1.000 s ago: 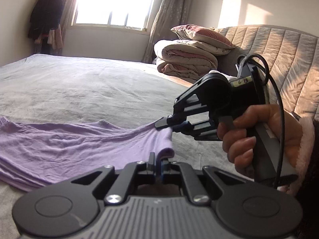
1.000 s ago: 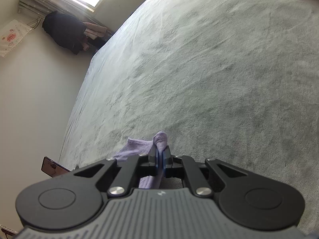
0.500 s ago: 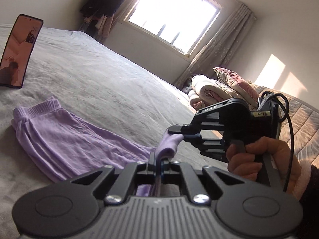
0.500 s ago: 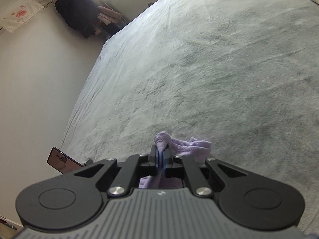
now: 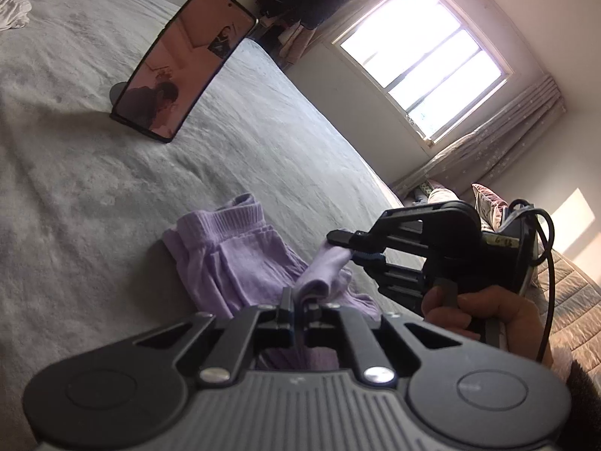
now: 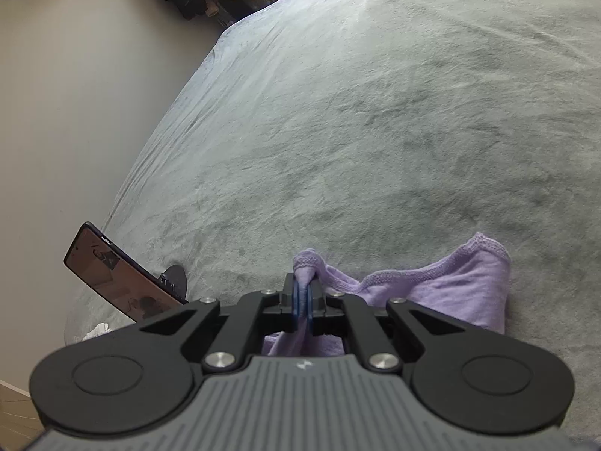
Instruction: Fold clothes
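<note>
1. The left gripper (image 5: 296,300) is clamped tight on a pinch of the lilac garment (image 5: 233,263); the right gripper (image 6: 302,293) likewise nips its hemmed edge.
2. The garment lies bunched on the grey bed (image 6: 375,112), partly hidden beneath both tools.
3. The cloth is soft ribbed knit; a glossy phone (image 5: 180,64) stands propped nearby.

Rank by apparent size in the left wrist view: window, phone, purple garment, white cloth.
1. purple garment
2. window and phone: look alike; distance differs, so unranked
3. white cloth, cut off by the frame edge
</note>
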`<state>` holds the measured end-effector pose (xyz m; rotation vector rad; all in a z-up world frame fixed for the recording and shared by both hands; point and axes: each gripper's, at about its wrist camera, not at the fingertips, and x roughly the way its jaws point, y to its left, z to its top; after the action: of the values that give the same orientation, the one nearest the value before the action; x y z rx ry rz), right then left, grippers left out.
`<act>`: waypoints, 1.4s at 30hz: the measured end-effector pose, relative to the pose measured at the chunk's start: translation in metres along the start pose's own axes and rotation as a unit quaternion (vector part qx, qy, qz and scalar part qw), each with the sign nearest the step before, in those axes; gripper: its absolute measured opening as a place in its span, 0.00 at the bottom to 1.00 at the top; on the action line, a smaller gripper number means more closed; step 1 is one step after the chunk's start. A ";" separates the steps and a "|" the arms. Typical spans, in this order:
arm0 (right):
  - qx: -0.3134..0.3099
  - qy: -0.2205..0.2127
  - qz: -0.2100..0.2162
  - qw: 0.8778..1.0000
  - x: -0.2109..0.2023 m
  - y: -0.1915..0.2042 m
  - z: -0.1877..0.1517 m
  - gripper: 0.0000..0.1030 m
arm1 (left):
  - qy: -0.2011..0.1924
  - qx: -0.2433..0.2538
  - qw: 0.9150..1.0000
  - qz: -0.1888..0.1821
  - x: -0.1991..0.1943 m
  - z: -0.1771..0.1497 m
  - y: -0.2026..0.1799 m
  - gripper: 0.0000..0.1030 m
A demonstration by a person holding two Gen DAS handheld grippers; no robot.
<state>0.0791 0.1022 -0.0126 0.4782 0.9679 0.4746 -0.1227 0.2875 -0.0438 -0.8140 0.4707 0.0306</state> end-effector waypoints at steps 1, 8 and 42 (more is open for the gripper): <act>-0.006 -0.001 -0.004 1.000 0.005 0.005 -0.001 0.05 | -0.001 -0.007 1.000 0.003 0.000 0.003 0.005 0.03; -0.039 0.001 -0.013 0.999 0.029 0.030 -0.008 0.05 | -0.006 -0.048 0.999 0.020 0.000 0.015 0.032 0.03; -0.143 -0.107 -0.064 0.982 -0.023 -0.032 -0.048 0.32 | 0.005 0.219 0.966 0.134 0.098 0.055 -0.035 0.11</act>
<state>0.0322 0.0709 -0.0389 0.1995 0.7046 0.4282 -0.0065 0.2875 -0.0279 -0.3123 0.5701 0.1662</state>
